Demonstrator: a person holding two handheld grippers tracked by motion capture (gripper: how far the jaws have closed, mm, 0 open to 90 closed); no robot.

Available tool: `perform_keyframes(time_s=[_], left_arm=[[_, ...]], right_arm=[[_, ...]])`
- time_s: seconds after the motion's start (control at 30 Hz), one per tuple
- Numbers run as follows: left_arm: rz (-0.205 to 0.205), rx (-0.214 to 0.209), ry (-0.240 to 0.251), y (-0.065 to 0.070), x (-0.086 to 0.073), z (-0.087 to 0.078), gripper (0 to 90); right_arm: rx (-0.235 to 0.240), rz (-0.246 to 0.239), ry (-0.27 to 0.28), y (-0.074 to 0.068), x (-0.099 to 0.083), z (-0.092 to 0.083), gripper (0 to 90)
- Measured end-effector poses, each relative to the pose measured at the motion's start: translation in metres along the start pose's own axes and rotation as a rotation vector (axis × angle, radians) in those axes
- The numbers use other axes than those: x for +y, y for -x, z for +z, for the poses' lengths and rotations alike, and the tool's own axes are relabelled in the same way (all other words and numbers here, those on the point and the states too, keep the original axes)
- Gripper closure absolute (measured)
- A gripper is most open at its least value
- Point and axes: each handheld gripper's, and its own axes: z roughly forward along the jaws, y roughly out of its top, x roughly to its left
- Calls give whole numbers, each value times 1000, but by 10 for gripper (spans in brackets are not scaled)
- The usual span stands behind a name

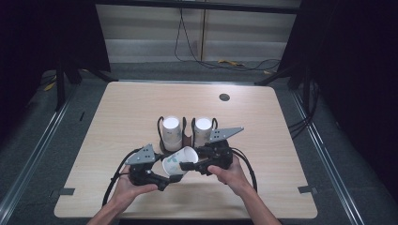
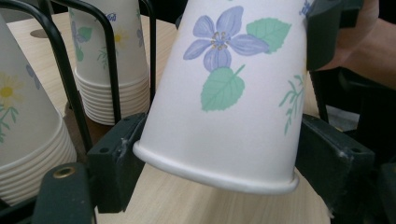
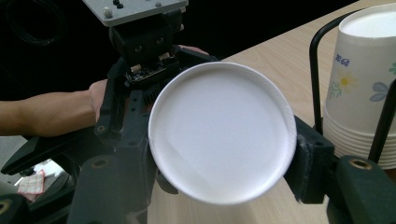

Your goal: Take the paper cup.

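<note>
A white paper cup (image 1: 180,160) printed with flowers is held tilted above the table's near middle, between both grippers. My left gripper (image 1: 171,178) is shut on the cup near its rolled rim; in the left gripper view the cup (image 2: 224,93) sits between the two black jaws of the left gripper (image 2: 219,161). My right gripper (image 1: 190,162) is shut on the cup's base end. In the right gripper view the round white bottom of the cup (image 3: 222,130) faces the camera, the right gripper (image 3: 222,161) clamped on both sides.
Two stacks of upside-down cups (image 1: 172,132) (image 1: 203,130) stand in a black wire holder (image 1: 185,129) just behind the grippers. The wooden table (image 1: 117,122) has a round cable hole (image 1: 224,97) at the back. Cables lie on the floor beyond.
</note>
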Motion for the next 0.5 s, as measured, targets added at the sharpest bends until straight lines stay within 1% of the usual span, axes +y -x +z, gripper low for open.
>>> perform_keyframes(time_s=[0.1,0.23,0.33,0.4,0.5], left_arm=[[-19,-7,15,-1,0,0,205],[-34,-20,19,-2,-1,0,206],[-35,-24,18,-2,0,0,207],[-32,-27,7,-2,0,0,209],[-20,-26,8,-2,1,-1,246]], right_arm=[[2,2,4,0,0,0,376],[1,3,4,0,0,1,376],[3,1,2,0,0,1,374],[4,0,-3,0,0,1,373],[2,-7,-9,-1,0,0,365]])
